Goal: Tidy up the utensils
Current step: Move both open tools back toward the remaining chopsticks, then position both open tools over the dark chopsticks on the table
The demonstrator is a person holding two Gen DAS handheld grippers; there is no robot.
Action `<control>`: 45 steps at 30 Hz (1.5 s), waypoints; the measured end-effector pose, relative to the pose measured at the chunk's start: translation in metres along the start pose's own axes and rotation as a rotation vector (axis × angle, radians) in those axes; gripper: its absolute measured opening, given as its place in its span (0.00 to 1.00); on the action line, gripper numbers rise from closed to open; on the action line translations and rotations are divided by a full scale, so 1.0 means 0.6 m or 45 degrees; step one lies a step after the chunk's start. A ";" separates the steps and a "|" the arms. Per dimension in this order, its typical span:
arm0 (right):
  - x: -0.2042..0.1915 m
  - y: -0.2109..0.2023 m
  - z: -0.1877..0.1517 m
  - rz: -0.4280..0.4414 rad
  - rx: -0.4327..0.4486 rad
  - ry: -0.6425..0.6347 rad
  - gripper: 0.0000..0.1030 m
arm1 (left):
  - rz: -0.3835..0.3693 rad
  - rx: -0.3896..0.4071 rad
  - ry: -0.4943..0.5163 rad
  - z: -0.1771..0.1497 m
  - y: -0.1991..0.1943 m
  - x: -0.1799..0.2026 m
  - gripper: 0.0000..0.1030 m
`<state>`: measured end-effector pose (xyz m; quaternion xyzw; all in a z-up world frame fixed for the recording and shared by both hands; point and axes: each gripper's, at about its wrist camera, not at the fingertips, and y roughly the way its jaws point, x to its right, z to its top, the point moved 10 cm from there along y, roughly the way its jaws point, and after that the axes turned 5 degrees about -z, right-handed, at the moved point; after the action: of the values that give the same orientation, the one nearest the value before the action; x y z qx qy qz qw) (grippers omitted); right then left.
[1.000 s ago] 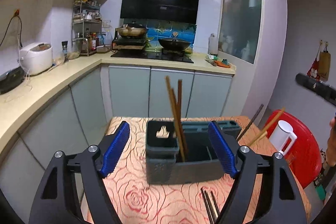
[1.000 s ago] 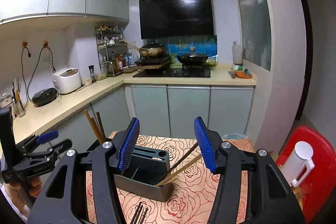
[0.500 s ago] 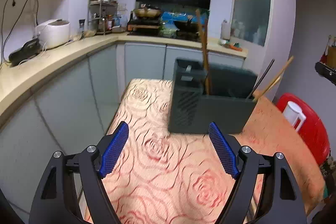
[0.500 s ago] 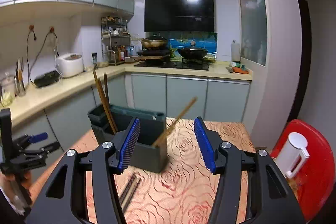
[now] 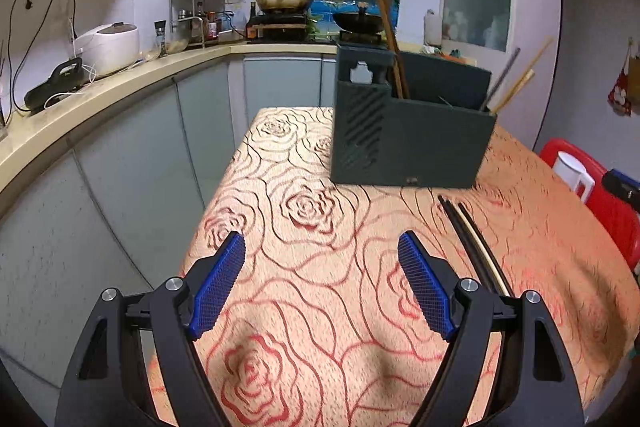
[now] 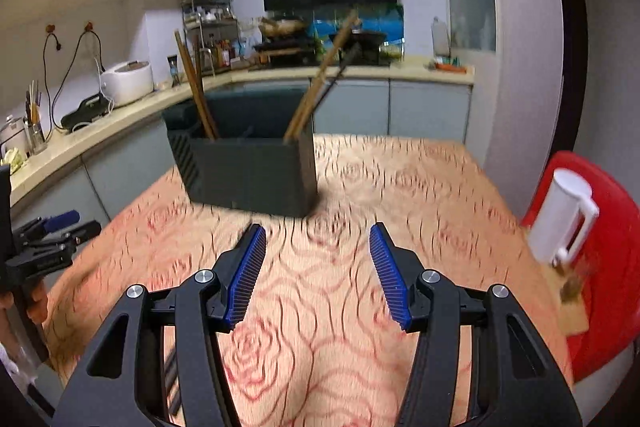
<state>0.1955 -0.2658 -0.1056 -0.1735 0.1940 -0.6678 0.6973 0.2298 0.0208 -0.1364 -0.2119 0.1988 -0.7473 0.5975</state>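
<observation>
A dark grey utensil holder (image 5: 412,131) (image 6: 248,171) stands at the far side of the rose-patterned table (image 5: 320,227). Brown chopsticks (image 5: 384,27) (image 6: 194,83) stick up from its left compartment, and lighter ones (image 5: 516,83) (image 6: 320,79) lean out of its right end. A loose pair of dark chopsticks (image 5: 468,235) lies on the cloth in front of the holder, just right of my left gripper (image 5: 322,255). That gripper is open and empty, low over the cloth. My right gripper (image 6: 318,247) is open and empty too, facing the holder.
A red stool (image 6: 600,259) with a white jug (image 6: 564,215) stands right of the table. The kitchen counter (image 5: 120,91) with a rice cooker (image 5: 108,47) runs along the left. The table's left edge (image 5: 216,195) drops off beside my left gripper.
Both grippers have come down towards the table and drawn back from the holder. The holder now appears higher and farther off, and the loose chopsticks lie beside the left gripper's right finger.
</observation>
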 end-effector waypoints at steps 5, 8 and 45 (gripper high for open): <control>-0.002 0.001 -0.055 0.024 -0.072 0.030 0.51 | -0.014 -0.026 0.061 -0.027 -0.001 0.024 0.74; -0.006 0.001 -0.084 0.027 -0.104 0.025 0.51 | -0.047 -0.050 0.072 -0.048 -0.003 0.041 0.74; -0.154 -0.027 -0.226 0.150 -0.228 -0.333 0.51 | -0.132 -0.116 0.182 -0.112 -0.019 0.099 0.74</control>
<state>0.1102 -0.1720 -0.2111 -0.3087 0.1700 -0.5774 0.7365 0.1716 -0.0317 -0.1814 -0.1949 0.2634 -0.7808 0.5320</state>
